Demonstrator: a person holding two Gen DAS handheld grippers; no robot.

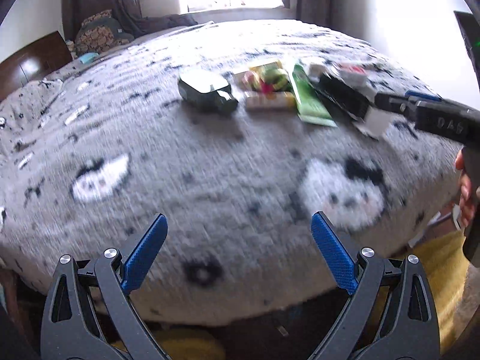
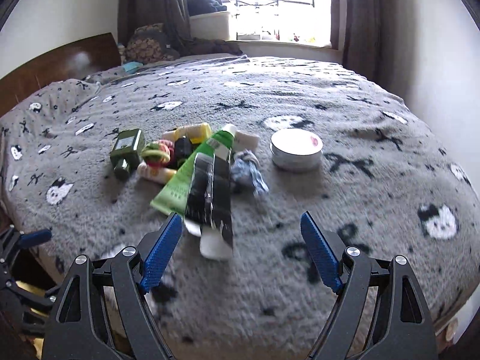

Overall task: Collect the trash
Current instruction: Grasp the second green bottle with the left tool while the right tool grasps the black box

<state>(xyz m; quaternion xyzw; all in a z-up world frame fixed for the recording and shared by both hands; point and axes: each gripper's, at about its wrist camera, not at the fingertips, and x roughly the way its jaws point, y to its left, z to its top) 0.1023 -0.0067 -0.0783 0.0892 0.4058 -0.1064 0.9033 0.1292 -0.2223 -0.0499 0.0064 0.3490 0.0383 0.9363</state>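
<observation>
A heap of small items lies on the grey patterned bed cover (image 2: 300,270). It holds a black-and-white wrapper (image 2: 210,192), a green tube (image 2: 183,180), a dark green bottle (image 2: 126,150), coloured hair bands (image 2: 157,153), a yellow tube (image 2: 195,130) and a crumpled blue-white scrap (image 2: 247,174). My right gripper (image 2: 240,219) is open just short of the wrapper's white end, which sits nearer its left finger. My left gripper (image 1: 240,219) is open over bare cover, well short of the bottle (image 1: 207,93) and green tube (image 1: 309,102).
A white round tin (image 2: 295,150) stands to the right of the heap. A wooden headboard (image 2: 60,63) and pillows are at the far left, and a window (image 2: 270,0) with curtains is behind. A hand (image 1: 468,192) holds the right gripper's handle at the bed's right edge.
</observation>
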